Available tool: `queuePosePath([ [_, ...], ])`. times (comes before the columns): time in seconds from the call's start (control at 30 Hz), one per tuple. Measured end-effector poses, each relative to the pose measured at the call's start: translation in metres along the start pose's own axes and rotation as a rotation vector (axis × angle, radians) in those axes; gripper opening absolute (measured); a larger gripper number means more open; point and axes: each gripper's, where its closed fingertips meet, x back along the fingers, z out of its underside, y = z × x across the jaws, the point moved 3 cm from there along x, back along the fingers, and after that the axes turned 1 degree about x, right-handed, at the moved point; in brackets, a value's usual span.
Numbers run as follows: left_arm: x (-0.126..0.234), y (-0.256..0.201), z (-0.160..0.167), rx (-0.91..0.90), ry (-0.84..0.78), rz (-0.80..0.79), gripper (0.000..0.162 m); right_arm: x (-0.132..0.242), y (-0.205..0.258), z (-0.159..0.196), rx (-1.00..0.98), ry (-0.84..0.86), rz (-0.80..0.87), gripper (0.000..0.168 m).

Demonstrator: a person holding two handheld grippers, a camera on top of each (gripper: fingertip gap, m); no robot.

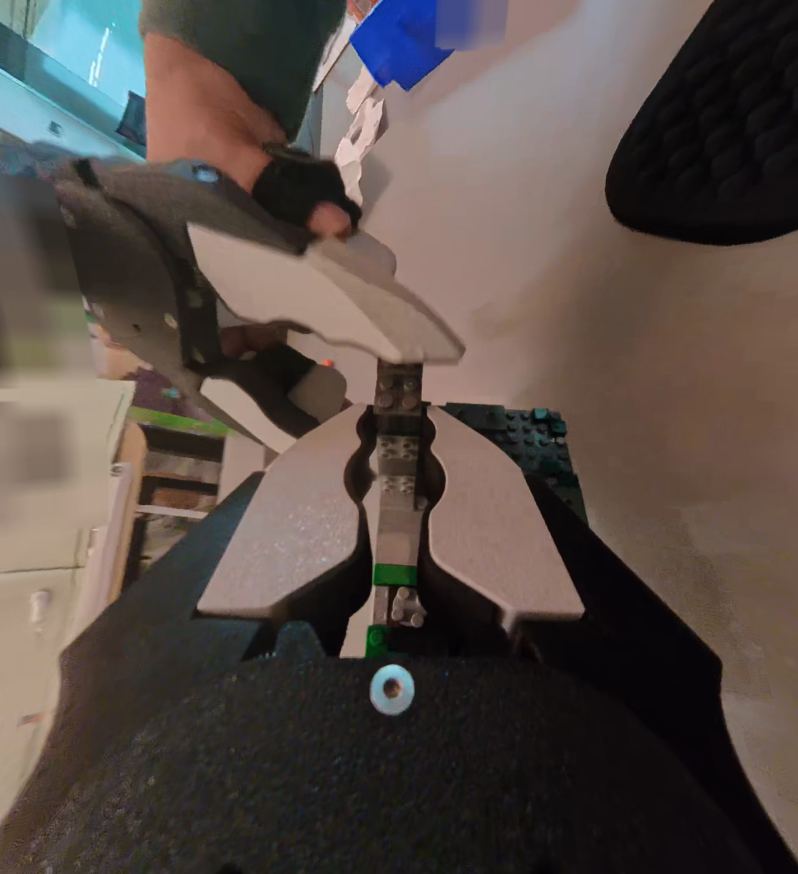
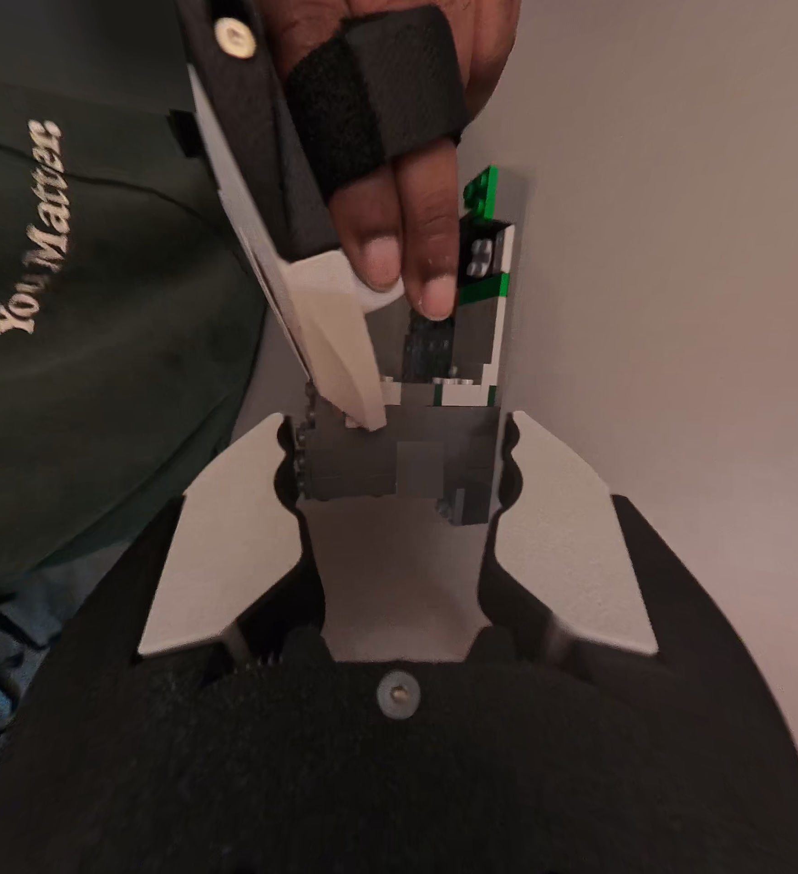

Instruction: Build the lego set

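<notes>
You are squeezing the grey lego build [image 1: 397,473] with your left gripper [image 1: 396,416], and your right gripper [image 2: 394,425] is gripping its end.

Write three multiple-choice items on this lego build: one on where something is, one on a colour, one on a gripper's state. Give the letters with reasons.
1. Where is the grey lego assembly in the left wrist view?
A. Between the left gripper's fingers
B. Lying on the blue box
C. Under the black mat

2. What colour is the thin band across the assembly, near the gripper's base?
A. Red
B. Green
C. Yellow

3. How does the right gripper stand in its own view?
A. Fully shut on nothing
B. Out of view
C. Spread wide, fingers on either side of the assembly

Answers:
1 A, the grey strip runs down the narrow gap between the two white fingers.
2 B, the band is bright green against grey.
3 C, both white fingers flank the grey block's edges.
</notes>
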Motion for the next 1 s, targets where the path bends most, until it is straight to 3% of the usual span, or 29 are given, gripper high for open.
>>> queuePosePath([
  [0.03,0.0,0.002,0.002,0.041,-0.015,0.014,0.017,0.003,0.001,0.0,-0.013,-0.041,-0.014,0.093],
  [0.13,0.0,0.006,0.017,0.248,-0.041,0.101,0.017,0.016,0.007,-0.002,-0.062,-0.21,-0.043,0.092],
  [0.33,-0.011,0.018,0.057,0.817,-0.174,0.326,0.017,0.028,0.008,0.018,-0.109,-0.498,0.091,0.089],
  [0.47,-0.023,0.022,0.084,1.019,-0.234,0.385,0.017,0.023,0.006,0.037,-0.128,-0.651,0.195,0.079],
  [0.67,-0.043,0.017,0.105,0.988,-0.18,0.354,0.017,0.016,0.001,0.06,-0.106,-0.797,0.341,0.045],
  [0.83,-0.052,0.012,0.111,0.869,-0.15,0.316,0.017,0.015,-0.016,0.068,-0.097,-0.819,0.513,0.023],
  [1.0,-0.055,0.01,0.114,0.796,-0.16,0.301,0.017,0.009,-0.027,0.071,-0.097,-0.804,0.584,0.0],
])
